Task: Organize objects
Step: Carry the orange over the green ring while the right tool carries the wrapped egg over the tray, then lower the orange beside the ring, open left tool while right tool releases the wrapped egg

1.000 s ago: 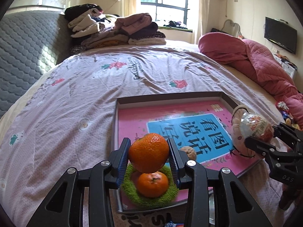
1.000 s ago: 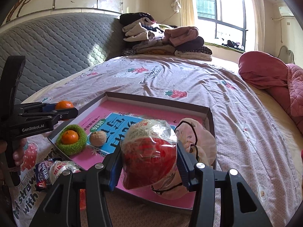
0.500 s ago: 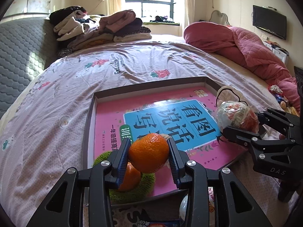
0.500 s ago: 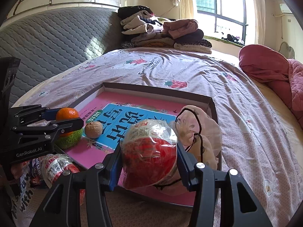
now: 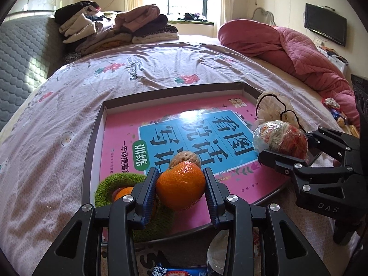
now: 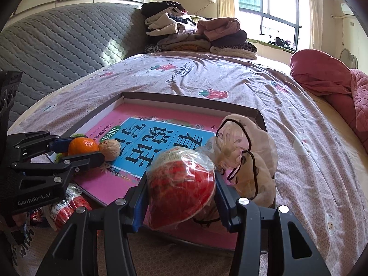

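A shallow cardboard tray point(image 5: 96, 133) is laid on a bed covered with a mauve printed sheet point(image 5: 57, 105). Its floor is taken up by a pink book with a blue panel point(image 5: 184, 133).

Left tongs point(image 5: 180, 189): clamped on a mandarin point(image 5: 180, 188), which is gripped between the blue ribbed pads and held over the near left part of the tray. Just behind it a walnut point(image 5: 185, 158) is seen on the book. To the left, partly hidden by the left finger, a green knitted ring point(image 5: 110, 184) is seen in the near left corner of the tray, with a second mandarin point(image 5: 123, 192) lying in it.

Right tongs point(image 6: 180, 197): clamped on a red snack pack in clear film point(image 6: 181, 184), held over the near right edge of the tray. Just beyond it, at the tray's right wall, a crumpled beige cloth with black cord point(image 6: 248, 156) is seen; whether the pack touches it cannot be told.

On the sheet near the tray's near left corner more wrapped snacks point(image 6: 69, 207) are seen, partly hidden under the left tongs in the right wrist view. A blue wrapper point(image 5: 179, 271) is seen at the bottom edge of the left wrist view.

Far end of the bed: folded clothes point(image 5: 115, 27) are stacked by the grey quilted headboard point(image 6: 57, 46). A red quilt point(image 5: 287, 46) is bunched at the far right.
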The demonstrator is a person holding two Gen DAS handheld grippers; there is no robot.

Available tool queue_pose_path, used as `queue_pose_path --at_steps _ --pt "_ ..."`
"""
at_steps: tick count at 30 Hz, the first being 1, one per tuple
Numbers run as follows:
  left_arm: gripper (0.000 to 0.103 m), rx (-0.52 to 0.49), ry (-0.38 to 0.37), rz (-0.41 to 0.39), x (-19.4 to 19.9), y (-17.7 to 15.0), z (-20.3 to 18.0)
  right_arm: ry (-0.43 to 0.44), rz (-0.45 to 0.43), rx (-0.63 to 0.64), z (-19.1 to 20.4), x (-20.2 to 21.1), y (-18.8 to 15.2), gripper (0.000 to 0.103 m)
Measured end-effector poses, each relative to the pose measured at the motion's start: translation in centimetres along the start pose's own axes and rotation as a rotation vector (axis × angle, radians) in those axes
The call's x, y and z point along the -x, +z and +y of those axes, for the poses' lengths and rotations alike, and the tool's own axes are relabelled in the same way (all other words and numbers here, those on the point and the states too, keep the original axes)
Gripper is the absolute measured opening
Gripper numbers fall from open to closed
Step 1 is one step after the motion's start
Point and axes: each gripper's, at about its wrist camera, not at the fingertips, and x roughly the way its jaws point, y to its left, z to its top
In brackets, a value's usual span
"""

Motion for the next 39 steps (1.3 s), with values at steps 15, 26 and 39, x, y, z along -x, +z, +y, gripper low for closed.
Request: queue_pose_path --at_steps 15,26,39 --pt "0.040 0.033 -0.032 0.010 0.0 -0.1 0.5 -0.024 0.015 -0.006 0.0 -0.1 0.0 0.054" --pt "0.050 0.045 -0.047 0.007 0.2 0.0 0.4 -0.038 -0.005 0.005 0.2 0.6 0.2 0.058" --pt "0.051 0.061 -0.039 -0.007 0.7 0.2 0.8 -0.050 -0.037 0.032 0.5 1.4 0.5 0.060"
